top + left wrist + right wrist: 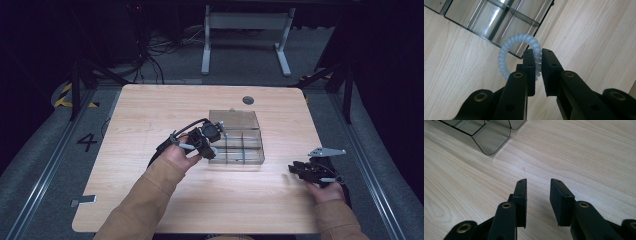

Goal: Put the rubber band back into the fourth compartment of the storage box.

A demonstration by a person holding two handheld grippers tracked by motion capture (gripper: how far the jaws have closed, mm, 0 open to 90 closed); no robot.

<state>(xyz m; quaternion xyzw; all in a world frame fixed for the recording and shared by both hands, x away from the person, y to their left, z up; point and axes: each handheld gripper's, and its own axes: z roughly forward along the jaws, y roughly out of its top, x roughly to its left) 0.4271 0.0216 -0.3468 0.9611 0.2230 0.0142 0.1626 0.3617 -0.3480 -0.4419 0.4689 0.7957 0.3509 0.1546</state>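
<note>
The left gripper is pinching a pale spiral hair tie between its jaws, most of the coil looping out to the left of and beyond them; the left hand reaches forward from a tan sleeve, holding the gripper at the near left edge of a clear divided organizer box, whose compartments lie just ahead of the jaws; the right gripper has its jaws spread apart with nothing between them, over bare tabletop; the right hand holds it low near the tabletop's right edge, well apart from the box, a rounded corner of which lies ahead to its left.
</note>
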